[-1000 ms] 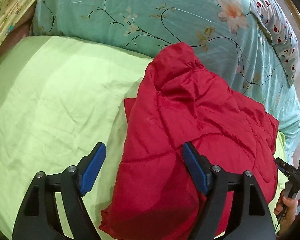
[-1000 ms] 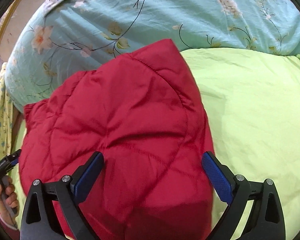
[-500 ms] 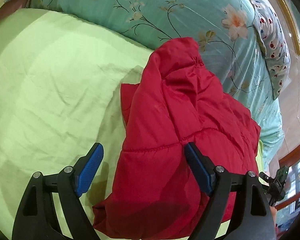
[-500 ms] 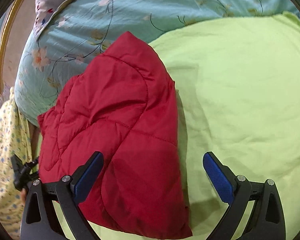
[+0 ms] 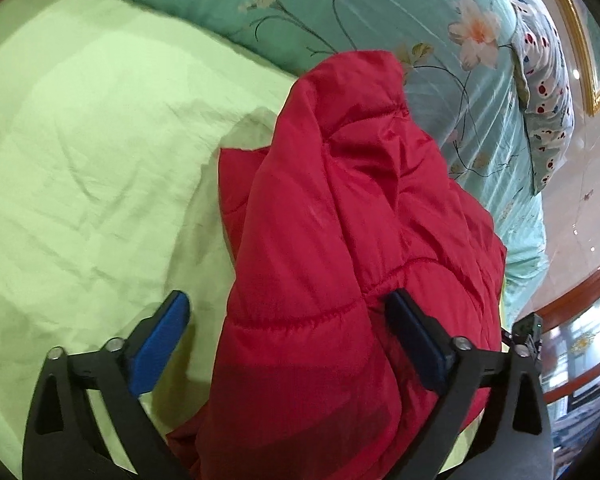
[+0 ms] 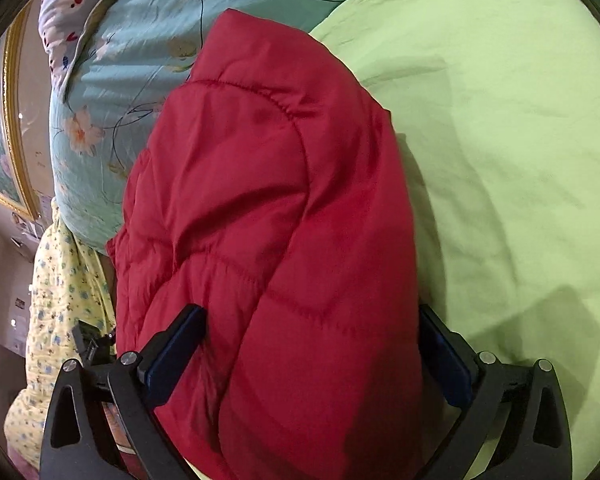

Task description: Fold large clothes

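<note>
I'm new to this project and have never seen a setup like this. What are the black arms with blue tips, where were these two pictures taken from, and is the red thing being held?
There is no robot here. A person holds a two-finger tool in each hand, with a wide-angle camera on each looking along its fingers. One picture comes from the left hand-held gripper, the other from the right hand-held gripper. The blue tips are grip pads.

A folded red quilted jacket lies on a light green sheet, with a teal floral quilt behind it. Both grippers straddle part of the jacket. The left gripper's jaws have just been opening and grip nothing. Whether the right pads press the jacket I cannot tell.
</note>
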`<state>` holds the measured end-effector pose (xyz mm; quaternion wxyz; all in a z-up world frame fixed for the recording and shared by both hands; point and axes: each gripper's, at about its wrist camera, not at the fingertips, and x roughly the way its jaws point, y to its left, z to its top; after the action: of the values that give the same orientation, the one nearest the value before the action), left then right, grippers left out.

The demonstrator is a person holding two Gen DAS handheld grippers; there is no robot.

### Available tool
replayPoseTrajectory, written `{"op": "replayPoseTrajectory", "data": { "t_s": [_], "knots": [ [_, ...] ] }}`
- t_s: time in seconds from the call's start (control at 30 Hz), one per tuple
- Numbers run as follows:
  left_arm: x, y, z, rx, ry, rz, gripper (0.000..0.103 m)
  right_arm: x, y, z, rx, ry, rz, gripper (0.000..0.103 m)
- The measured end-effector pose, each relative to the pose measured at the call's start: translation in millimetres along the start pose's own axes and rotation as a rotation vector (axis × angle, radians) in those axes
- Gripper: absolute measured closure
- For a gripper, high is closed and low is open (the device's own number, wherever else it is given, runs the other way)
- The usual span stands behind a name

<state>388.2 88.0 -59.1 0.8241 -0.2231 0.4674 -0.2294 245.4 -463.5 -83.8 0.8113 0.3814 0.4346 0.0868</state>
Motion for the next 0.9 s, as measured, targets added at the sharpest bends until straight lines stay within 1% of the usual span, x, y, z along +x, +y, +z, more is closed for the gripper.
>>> {"op": "replayPoseTrajectory", "data": {
  "t_s": [0.03, 0.1, 0.17, 0.23, 0.3, 0.37, 0.43, 0.5, 0.6, 0.63, 0.67, 0.7, 0.73, 0.77, 0.83, 0.87, 0.9],
  "knots": [
    [3, 2, 1, -0.008, 0.007, -0.011, 0.0, 2, 1, 2, 0.0, 0.007, 0.002, 0.0],
    [10, 5, 1, -0.038, 0.033, -0.063, 0.0, 7, 5, 6, -0.007, 0.02, -0.003, 0.0],
    [16, 6, 1, -0.06, 0.054, -0.098, 0.0, 10, 9, 8, -0.017, 0.028, -0.006, 0.0],
    [23, 1, -1, -0.059, 0.072, -0.123, 0.0, 15, 13, 9, -0.025, 0.034, -0.008, 0.0],
    [27, -7, -3, -0.035, 0.082, -0.131, 0.0, 21, 18, 10, -0.034, 0.035, -0.018, 0.0],
    [29, -15, -5, -0.002, 0.08, -0.118, 0.0, 23, 18, 10, -0.032, 0.036, -0.017, 0.0],
    [29, -19, -5, 0.016, 0.076, -0.12, 0.0, 24, 18, 9, -0.031, 0.036, -0.014, 0.0],
    [28, -20, -6, 0.02, 0.067, -0.128, 0.005, 24, 19, 8, -0.042, 0.038, -0.016, 0.001],
    [21, -25, -8, 0.043, 0.047, -0.124, 0.018, 25, 25, 6, -0.045, 0.037, -0.014, 0.01],
    [18, -26, -9, 0.051, 0.04, -0.118, 0.022, 23, 26, 5, -0.043, 0.033, -0.01, 0.015],
    [15, -28, -10, 0.056, 0.035, -0.115, 0.024, 20, 28, 4, -0.041, 0.028, -0.005, 0.022],
    [13, -30, -10, 0.061, 0.032, -0.113, 0.028, 19, 32, 2, -0.039, 0.022, 0.0, 0.026],
    [8, -33, -11, 0.069, 0.026, -0.114, 0.032, 15, 33, 1, -0.038, 0.017, 0.004, 0.034],
    [4, -35, -12, 0.075, 0.02, -0.119, 0.033, 11, 36, -1, -0.042, 0.012, 0.006, 0.041],
    [-6, -41, -14, 0.09, 0.009, -0.129, 0.039, 3, 42, -6, -0.045, 0.002, 0.009, 0.049],
    [-9, -44, -15, 0.095, 0.005, -0.132, 0.04, -2, 45, -8, -0.044, -0.001, 0.013, 0.053],
    [-16, -47, -18, 0.104, -0.003, -0.14, 0.041, -6, 49, -12, -0.046, -0.002, 0.014, 0.054]
  ]
}}
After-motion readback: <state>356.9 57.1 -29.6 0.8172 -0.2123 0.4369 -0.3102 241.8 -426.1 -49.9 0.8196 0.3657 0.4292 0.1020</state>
